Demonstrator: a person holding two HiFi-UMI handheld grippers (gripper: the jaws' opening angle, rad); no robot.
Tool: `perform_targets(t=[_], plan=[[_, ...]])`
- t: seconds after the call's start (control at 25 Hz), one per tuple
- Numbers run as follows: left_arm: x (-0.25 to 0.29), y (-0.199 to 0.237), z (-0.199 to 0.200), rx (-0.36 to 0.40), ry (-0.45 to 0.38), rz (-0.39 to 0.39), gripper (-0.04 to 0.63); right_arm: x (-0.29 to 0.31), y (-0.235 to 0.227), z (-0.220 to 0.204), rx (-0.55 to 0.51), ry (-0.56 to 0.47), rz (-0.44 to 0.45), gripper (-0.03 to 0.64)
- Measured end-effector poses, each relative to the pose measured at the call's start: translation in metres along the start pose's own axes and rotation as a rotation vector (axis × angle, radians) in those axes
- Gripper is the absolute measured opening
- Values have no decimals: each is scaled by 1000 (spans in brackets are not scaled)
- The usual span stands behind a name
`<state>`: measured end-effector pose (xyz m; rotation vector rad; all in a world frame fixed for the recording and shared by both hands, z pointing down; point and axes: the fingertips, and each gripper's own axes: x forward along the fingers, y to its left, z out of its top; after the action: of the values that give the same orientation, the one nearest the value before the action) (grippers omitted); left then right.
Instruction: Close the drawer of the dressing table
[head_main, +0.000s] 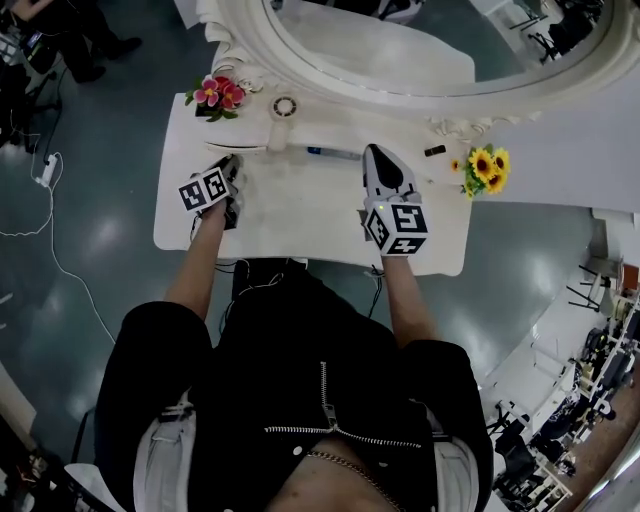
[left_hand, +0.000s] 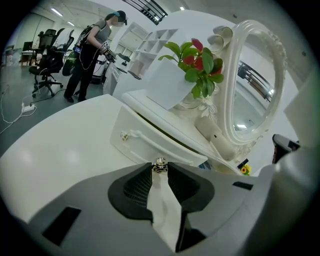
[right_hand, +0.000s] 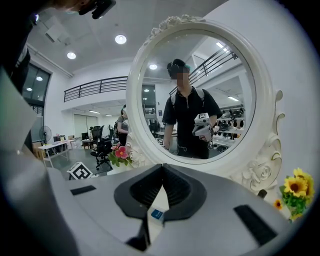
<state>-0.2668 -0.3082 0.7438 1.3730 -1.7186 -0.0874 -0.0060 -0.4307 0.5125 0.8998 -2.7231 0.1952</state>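
The white dressing table (head_main: 300, 215) carries a small drawer (left_hand: 150, 142) under its oval mirror (head_main: 590, 70). A dark gap along the drawer's top edge shows it standing slightly out. Its front has two metal knobs; the far one (left_hand: 124, 135) is free. My left gripper (left_hand: 160, 169) is shut on the near knob (left_hand: 160, 163), which sits between the pad tips. From the head view that gripper (head_main: 234, 162) lies at the table's left, against the drawer (head_main: 240, 148). My right gripper (head_main: 373, 152) hovers over the table's middle, shut and empty, facing the mirror (right_hand: 135, 100).
Pink flowers (head_main: 218, 93) stand at the back left and sunflowers (head_main: 487, 168) at the back right. A round item (head_main: 285, 106), a blue-labelled tube (head_main: 333, 153) and a small black piece (head_main: 434, 150) lie near the mirror's base. A person (left_hand: 95, 50) stands far off by office chairs.
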Motion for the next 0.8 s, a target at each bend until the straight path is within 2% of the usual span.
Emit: perform_targets(t=[0.52,0.8], plan=[[19,-2,19,25,8,-1,107,-16,-10,-5,8,3,-36,3],[3,-4,9,118,7,49,108,-33,-14,-8,2,-5,-48,3]])
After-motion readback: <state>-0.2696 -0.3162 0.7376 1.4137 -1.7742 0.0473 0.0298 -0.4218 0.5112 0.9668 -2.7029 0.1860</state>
